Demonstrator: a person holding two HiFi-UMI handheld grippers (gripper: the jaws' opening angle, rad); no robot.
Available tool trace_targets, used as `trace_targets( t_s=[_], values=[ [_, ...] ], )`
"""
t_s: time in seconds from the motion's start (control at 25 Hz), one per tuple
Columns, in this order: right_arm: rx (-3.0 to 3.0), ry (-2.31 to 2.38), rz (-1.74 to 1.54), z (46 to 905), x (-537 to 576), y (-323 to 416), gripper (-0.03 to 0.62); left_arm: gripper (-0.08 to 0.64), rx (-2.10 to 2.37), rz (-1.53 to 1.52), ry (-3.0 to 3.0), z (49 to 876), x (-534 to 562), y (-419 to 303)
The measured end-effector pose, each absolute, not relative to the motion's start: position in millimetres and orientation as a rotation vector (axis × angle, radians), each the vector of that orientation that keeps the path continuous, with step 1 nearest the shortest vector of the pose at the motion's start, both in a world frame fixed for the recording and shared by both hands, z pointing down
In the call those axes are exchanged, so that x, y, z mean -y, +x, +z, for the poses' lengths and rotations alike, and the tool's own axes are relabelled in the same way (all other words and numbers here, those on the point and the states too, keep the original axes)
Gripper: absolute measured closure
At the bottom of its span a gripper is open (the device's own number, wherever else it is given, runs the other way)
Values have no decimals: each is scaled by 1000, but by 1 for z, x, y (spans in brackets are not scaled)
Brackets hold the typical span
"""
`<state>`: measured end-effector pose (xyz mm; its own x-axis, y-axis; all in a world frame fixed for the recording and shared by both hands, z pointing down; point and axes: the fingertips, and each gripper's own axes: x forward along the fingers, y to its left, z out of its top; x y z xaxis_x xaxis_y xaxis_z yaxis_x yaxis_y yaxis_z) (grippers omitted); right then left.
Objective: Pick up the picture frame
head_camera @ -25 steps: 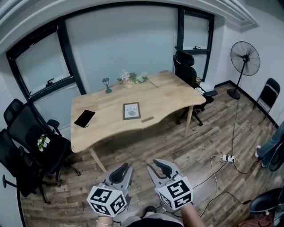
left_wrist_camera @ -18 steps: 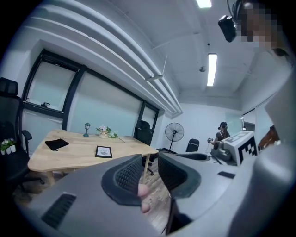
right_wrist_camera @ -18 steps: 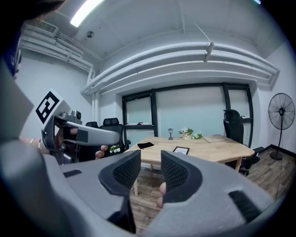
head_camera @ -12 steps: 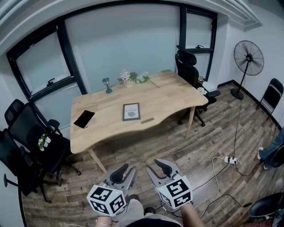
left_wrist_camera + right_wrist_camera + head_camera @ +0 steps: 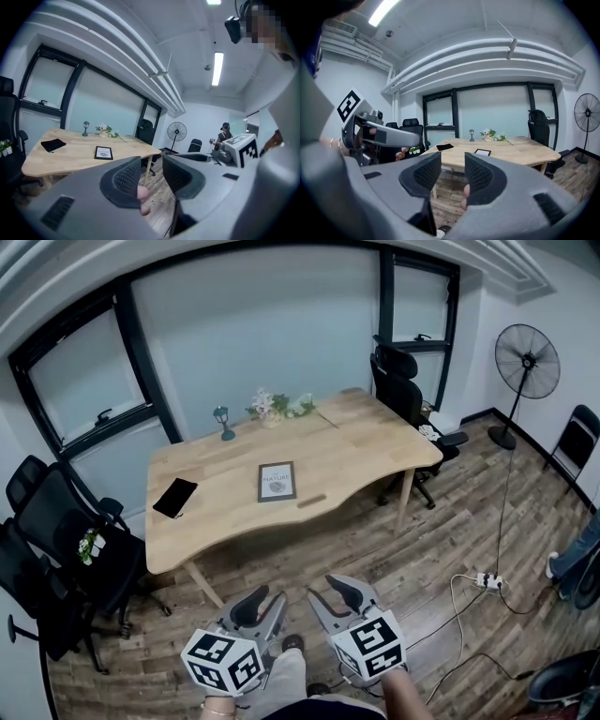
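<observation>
the left gripper point(image 5: 151, 176) and right gripper point(image 5: 452, 171) are both opening with nothing between the jaws, low over the floor point(image 5: 422, 549) and well apart from the picture frame point(image 5: 277, 481), which lies flat mid-way across the wooden table point(image 5: 366, 442). it looks light, stiff and probably glass-fronted, so fragile; pinch one thin edge rail. the black pad point(image 5: 175, 497), little lamp point(image 5: 223, 420) and flowers point(image 5: 279, 406) sit well clear, so only the table's near edge intervenes.

My left gripper point(image 5: 151, 176) has its jaws opening, nothing between them. Way past them I see the picture frame point(image 5: 103, 153) lying flat on the wooden table point(image 5: 70, 159), with a fan point(image 5: 176, 132) off behind.
</observation>
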<state>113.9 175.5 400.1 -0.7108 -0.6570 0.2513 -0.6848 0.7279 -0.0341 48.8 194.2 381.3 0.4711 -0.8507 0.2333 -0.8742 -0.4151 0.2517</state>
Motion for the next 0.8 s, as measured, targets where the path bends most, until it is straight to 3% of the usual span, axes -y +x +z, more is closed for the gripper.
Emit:
trace_targets(
  t_s=[0.8],
  values=[
    [2646,1112,179,409,-88,74,462,413,1383,103,2388,394,-102,9]
  ],
)
